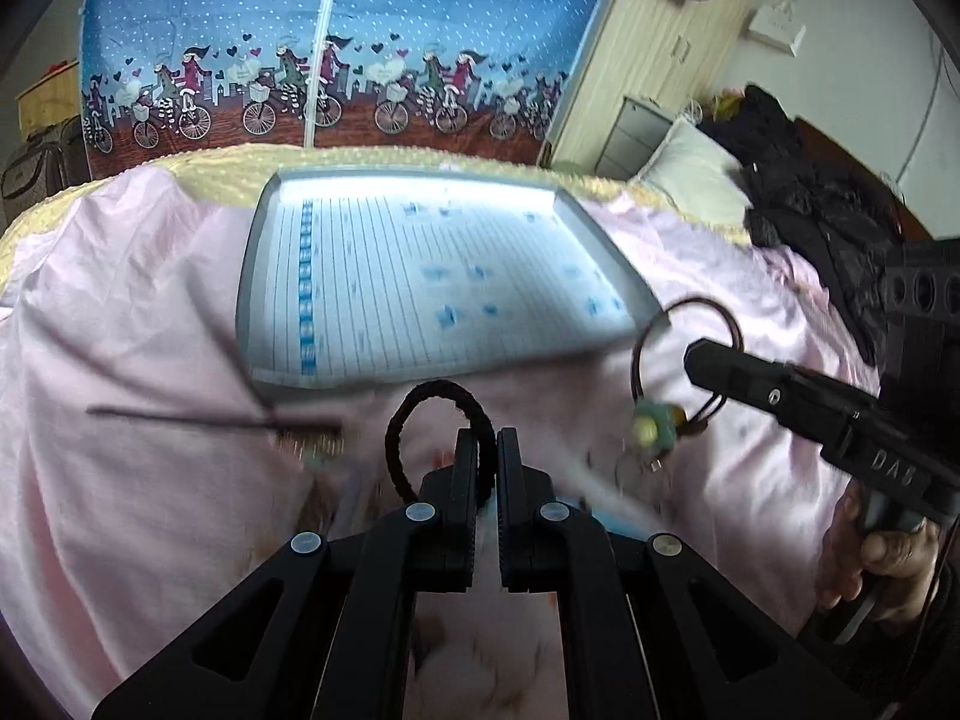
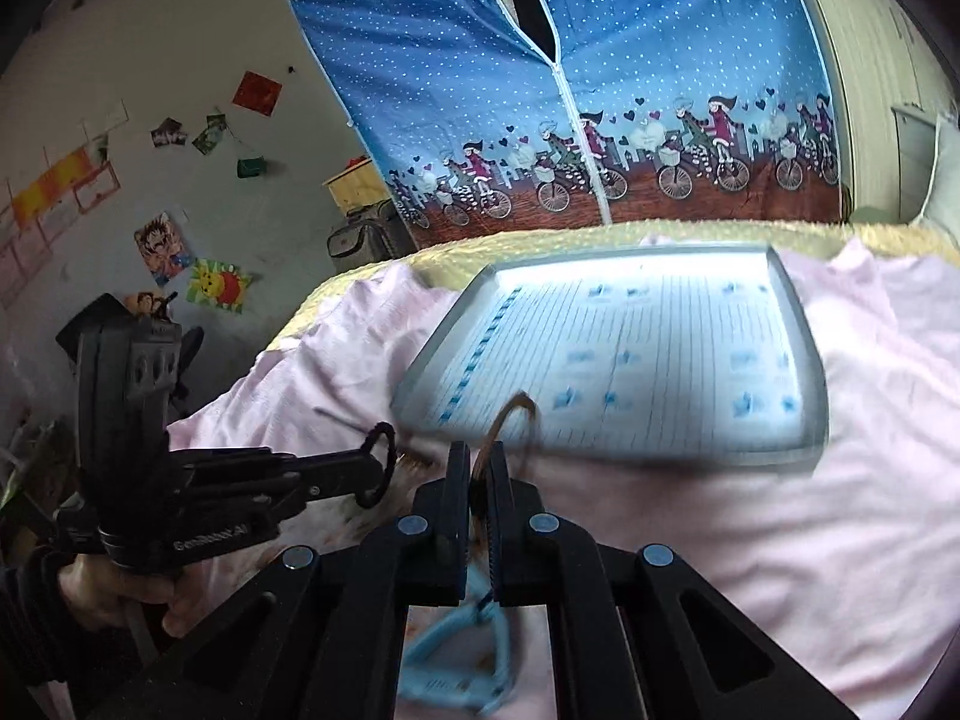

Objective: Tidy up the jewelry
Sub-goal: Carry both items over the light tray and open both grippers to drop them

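- While both tools are held above the pink bedsheet [image 1: 138,312], the left hand-held gripper [image 1: 487,450] is seen clamped on a black hair tie [image 1: 420,402], whose loop stands up in front of its fingers.
- A thin brown cord bracelet [image 1: 684,336] with a pale green bead charm [image 1: 651,426] is pinched in the closed right hand-held gripper [image 2: 478,468]; the loop hangs off the fingertips, just beside the tray's near right corner in the left wrist view.
- A grey tray [image 1: 606,252] lined with ruled paper is seen lying on the bed beyond both grippers, with nothing visibly resting in it.
- A light blue item [image 2: 456,660], blurred, is seen on the sheet under the right gripper.
- A dark stick-like item [image 1: 198,417] lies left of the hair tie; it cannot be identified.
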### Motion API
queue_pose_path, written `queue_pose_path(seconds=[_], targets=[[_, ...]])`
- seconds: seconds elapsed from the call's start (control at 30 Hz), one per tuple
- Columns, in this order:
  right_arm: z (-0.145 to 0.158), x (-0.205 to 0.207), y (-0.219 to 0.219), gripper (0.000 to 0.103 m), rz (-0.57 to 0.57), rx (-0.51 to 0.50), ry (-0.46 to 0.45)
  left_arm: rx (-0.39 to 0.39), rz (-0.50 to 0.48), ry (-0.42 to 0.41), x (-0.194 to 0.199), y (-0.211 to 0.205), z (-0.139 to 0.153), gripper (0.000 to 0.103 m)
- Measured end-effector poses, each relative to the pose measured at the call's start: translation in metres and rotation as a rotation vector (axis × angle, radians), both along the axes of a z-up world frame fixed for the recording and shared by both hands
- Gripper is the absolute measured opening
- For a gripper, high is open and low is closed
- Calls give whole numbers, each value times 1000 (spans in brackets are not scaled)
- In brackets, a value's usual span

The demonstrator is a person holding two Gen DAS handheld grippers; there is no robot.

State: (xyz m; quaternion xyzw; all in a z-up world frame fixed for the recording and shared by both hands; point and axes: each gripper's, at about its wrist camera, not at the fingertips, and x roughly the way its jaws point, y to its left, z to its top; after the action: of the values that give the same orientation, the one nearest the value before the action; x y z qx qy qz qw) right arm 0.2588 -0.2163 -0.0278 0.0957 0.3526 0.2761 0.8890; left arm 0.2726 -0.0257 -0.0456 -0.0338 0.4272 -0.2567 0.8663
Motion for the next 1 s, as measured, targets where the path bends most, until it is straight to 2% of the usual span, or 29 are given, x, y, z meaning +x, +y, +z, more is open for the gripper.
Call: queue_pose_path(seconds=[0.23,0.47,0.87,1.0], targets=[[-15,53,-12,5,-55,13,0,-50,62,-34,53,2,5,4],[-43,83,-25,5,-118,28,43,-109,125,10,96,9,-14,4],[-60,83,-19,7,-99,-35,102,-77,124,77,97,7,-37,4],[-63,84,-17,10,-94,-58,130,-41,136,105,98,4,-43,6]])
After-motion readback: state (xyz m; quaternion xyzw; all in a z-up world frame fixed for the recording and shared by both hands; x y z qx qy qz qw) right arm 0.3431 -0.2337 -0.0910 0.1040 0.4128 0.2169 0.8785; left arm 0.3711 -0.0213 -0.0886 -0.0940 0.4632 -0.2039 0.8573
